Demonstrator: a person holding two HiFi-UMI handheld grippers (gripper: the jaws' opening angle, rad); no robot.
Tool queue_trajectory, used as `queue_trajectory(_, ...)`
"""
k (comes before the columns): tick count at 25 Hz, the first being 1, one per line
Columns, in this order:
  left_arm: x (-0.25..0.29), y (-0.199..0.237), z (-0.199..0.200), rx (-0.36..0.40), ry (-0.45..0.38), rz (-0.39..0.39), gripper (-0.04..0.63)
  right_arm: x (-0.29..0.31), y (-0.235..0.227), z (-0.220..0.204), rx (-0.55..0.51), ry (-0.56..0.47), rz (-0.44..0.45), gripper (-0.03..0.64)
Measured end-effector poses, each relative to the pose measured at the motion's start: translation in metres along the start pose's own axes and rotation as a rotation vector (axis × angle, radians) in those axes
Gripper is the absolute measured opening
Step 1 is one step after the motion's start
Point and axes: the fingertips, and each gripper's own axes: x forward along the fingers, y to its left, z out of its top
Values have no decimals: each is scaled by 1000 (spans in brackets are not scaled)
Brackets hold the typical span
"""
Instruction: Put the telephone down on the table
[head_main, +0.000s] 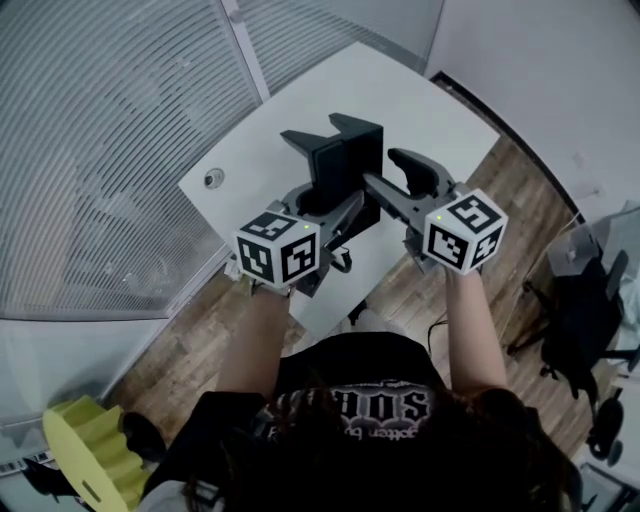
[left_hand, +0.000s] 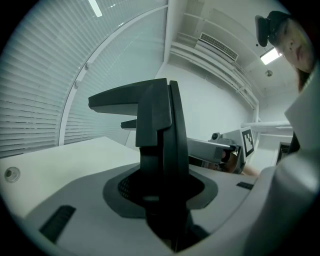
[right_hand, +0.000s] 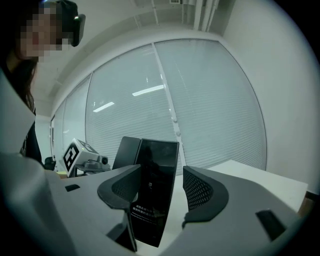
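Note:
The telephone is a black flat slab standing upright over the near part of the white table. My left gripper is shut on its lower part. In the left gripper view the telephone stands edge-on, clamped between the jaws of the left gripper. My right gripper comes in from the right. In the right gripper view the telephone's dark glass face stands between the jaws of the right gripper. These jaws are open, with a clear gap to the right pad.
A round grommet sits in the table's left corner. Window blinds run along the left. A dark office chair stands on the wooden floor at the right. A yellow ribbed object lies at the lower left.

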Motion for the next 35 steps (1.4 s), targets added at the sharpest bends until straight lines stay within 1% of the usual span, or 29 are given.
queue_trajectory(5, 20, 7, 3, -6, 7, -38, 163, 14, -20, -1, 36, 10, 52, 272)
queue_trajectory(8, 27, 10, 6, -13, 10, -63, 163, 20, -25, 0, 65, 19, 96, 275)
queue_trajectory(12, 37, 16, 10, -27, 14, -85, 163, 29, -31, 0, 77, 36, 135, 275)
queue_trajectory(22, 77, 50, 0, -78, 74, -101, 163, 55, -73, -15, 116, 111, 90, 273)
queue_trajectory(27, 95, 65, -14, -67, 138, -110, 163, 64, -91, -31, 152, 140, 58, 273)
queue_trajectory(33, 115, 81, -33, -97, 189, -156, 163, 73, -110, -51, 191, 169, 30, 273)
queue_trajectory(35, 121, 85, -39, -96, 207, -170, 163, 74, -117, -58, 206, 173, 18, 273)
